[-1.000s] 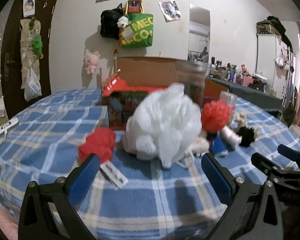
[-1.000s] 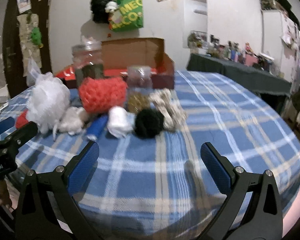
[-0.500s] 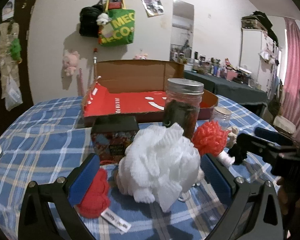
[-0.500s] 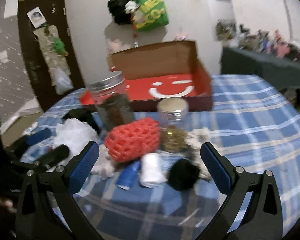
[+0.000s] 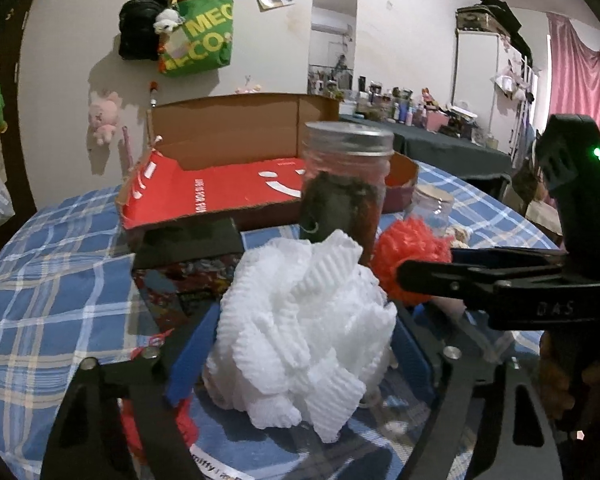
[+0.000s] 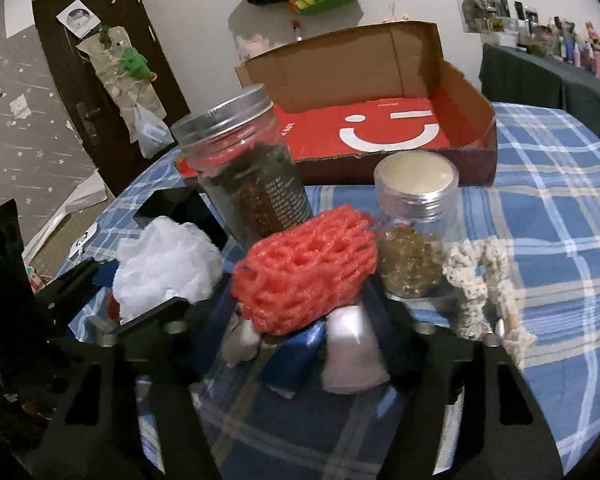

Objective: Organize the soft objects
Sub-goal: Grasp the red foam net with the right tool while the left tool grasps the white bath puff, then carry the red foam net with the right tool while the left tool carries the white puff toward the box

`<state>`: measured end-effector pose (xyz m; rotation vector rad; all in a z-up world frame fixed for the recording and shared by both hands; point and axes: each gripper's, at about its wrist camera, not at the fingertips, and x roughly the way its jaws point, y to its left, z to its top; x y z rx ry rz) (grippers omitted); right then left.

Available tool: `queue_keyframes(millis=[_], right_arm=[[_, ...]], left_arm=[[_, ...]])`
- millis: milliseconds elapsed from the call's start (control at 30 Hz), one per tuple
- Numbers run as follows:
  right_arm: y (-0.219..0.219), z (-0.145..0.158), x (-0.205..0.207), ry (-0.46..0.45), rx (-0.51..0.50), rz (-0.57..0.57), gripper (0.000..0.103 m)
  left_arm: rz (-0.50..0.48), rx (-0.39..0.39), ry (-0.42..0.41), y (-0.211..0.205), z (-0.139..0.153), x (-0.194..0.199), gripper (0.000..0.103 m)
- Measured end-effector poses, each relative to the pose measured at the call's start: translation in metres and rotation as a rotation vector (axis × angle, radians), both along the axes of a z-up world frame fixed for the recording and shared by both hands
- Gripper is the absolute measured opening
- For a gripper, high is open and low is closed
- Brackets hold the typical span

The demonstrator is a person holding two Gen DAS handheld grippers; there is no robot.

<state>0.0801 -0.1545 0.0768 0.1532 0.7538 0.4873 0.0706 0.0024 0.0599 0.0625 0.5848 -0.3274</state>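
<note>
A white foam net ball (image 5: pixel 300 320) lies on the blue plaid cloth (image 5: pixel 52 280). My left gripper (image 5: pixel 300 344) is closing on it, and both blue pads touch its sides. To its right lies a red foam net (image 6: pixel 304 272). My right gripper (image 6: pixel 300 308) is closing on that one, with a finger tight against each end. The left wrist view shows the right gripper (image 5: pixel 428 266) beside the red foam net (image 5: pixel 412 256). Under the red net lie a blue spool (image 6: pixel 292 352) and a white spool (image 6: pixel 352 356). A red yarn ball (image 5: pixel 184 420) sits by the left finger.
Behind the foam stand a tall jar (image 6: pixel 244 168), a small jar (image 6: pixel 416 220) and a black box (image 5: pixel 188 248). An open cardboard box with a red floor (image 6: pixel 380 128) stands further back. A cream knitted cord (image 6: pixel 484 280) lies at the right.
Both grippers have moved forward over the table. The left jaws have narrowed around the white foam ball, the right jaws around the red foam net.
</note>
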Motion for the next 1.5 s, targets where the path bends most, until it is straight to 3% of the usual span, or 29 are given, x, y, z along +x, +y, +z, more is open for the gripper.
queue_keyframes(millis=[167, 200, 467, 1100, 1500], right_arm=[[-0.001, 0.006, -0.011, -0.027, -0.002, 0.009, 0.038], [-0.001, 0.007, -0.012, -0.035, -0.004, 0.009, 0.025], [-0.002, 0.023, -0.030, -0.101, -0.009, 0.015, 0.024], [-0.020, 0.055, -0.050, -0.178, 0.019, 0.013, 0.024], [-0.032, 0.090, -0.032, -0.264, 0.014, 0.001, 0.024]], left_arm=[[-0.023, 0.006, -0.012, -0.002, 0.001, -0.003, 0.059], [-0.028, 0.004, -0.014, -0.003, 0.002, -0.004, 0.057], [-0.038, 0.003, -0.037, -0.005, 0.013, -0.011, 0.047], [-0.015, -0.037, -0.101, 0.013, 0.051, -0.023, 0.046], [0.005, -0.058, -0.157, 0.031, 0.084, -0.009, 0.046]])
